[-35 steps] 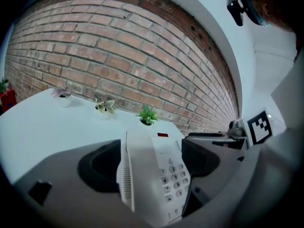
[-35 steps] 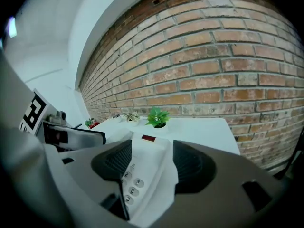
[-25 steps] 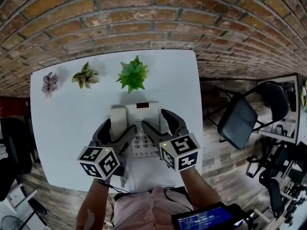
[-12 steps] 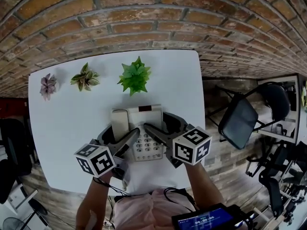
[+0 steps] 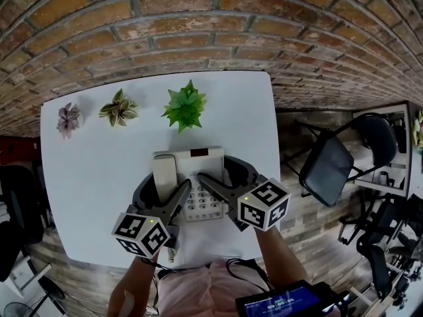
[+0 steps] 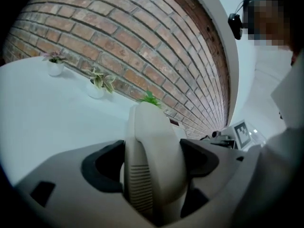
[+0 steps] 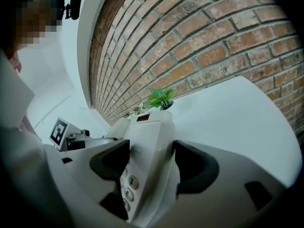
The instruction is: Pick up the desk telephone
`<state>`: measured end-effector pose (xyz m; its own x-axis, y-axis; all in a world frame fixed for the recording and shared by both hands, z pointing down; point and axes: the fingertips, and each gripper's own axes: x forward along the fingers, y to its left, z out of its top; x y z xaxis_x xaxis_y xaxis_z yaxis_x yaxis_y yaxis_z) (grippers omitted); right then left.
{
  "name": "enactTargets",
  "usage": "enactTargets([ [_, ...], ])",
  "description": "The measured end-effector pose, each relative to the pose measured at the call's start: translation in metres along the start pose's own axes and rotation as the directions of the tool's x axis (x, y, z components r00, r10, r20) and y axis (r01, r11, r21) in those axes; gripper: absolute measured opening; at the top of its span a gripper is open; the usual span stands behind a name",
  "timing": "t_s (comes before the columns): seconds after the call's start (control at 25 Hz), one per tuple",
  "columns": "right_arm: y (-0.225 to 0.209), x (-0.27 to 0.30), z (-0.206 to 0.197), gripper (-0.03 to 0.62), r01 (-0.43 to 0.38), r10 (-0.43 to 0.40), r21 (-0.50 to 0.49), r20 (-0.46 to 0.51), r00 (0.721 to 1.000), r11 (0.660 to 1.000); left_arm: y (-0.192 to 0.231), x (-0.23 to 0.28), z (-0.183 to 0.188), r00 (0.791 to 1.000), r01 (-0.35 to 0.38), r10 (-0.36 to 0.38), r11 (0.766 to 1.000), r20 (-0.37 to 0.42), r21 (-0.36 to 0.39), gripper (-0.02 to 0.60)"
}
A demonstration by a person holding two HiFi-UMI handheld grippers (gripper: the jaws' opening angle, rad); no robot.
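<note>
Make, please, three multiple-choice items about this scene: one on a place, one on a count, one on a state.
1. Where does the desk telephone stand? A on the table; B on a chair; C on the floor.
2. How many potted plants stand on the table? A two; B three; C five.
3. What is between the left gripper's fingers? A nothing; B a plant; C the handset.
1 A: its base rests on the white tabletop. 2 B: three stand in a row. 3 C: the closing fingers flank the handset.

Matt plastic telephone (image 5: 201,165), rough brick wall (image 5: 198,32)
</note>
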<state>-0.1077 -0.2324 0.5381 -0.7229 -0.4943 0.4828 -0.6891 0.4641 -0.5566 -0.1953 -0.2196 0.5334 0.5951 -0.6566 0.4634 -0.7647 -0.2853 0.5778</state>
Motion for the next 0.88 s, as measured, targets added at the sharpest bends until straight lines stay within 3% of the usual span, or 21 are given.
enactTargets([
  [0.12, 0.006, 0.002, -0.001, 0.335, -0.013, 0.013, -0.005, 0.011, 1.000, 1.000, -0.005, -0.008, 0.003, 0.998, -0.016, 0.013, 0.999, 0.066, 0.043, 0.367],
  [0.24, 0.010, 0.009, -0.006, 0.416, -0.032, 0.032, 0.017, -0.012, 0.999, 0.999, -0.010, -0.014, 0.004, 0.992, -0.033, 0.023, 0.996, 0.120, 0.084, 0.347],
  [0.4, 0.012, 0.012, -0.005, 0.411, -0.044, 0.045, 0.039, -0.015, 0.999, 0.998, -0.010, -0.017, 0.006, 0.987, -0.047, 0.034, 0.996, 0.157, 0.078, 0.331],
  [0.52, 0.017, 0.011, 0.000, 0.388, -0.076, 0.076, 0.007, 0.006, 0.997, 0.997, -0.012, -0.023, 0.006, 0.984, -0.051, 0.028, 0.990, 0.176, 0.128, 0.339],
  [0.68, 0.020, 0.006, 0.003, 0.373, -0.112, 0.114, -0.027, 0.076, 0.991, 0.993, -0.018, -0.025, 0.002, 0.988, -0.002, -0.033, 0.974, 0.154, 0.226, 0.375],
  [0.88, 0.034, -0.002, 0.007, 0.364, -0.178, 0.194, -0.117, 0.140, 0.971, 0.977, -0.016, -0.037, 0.003, 0.984, 0.118, -0.140, 0.976, 0.112, 0.182, 0.449],
])
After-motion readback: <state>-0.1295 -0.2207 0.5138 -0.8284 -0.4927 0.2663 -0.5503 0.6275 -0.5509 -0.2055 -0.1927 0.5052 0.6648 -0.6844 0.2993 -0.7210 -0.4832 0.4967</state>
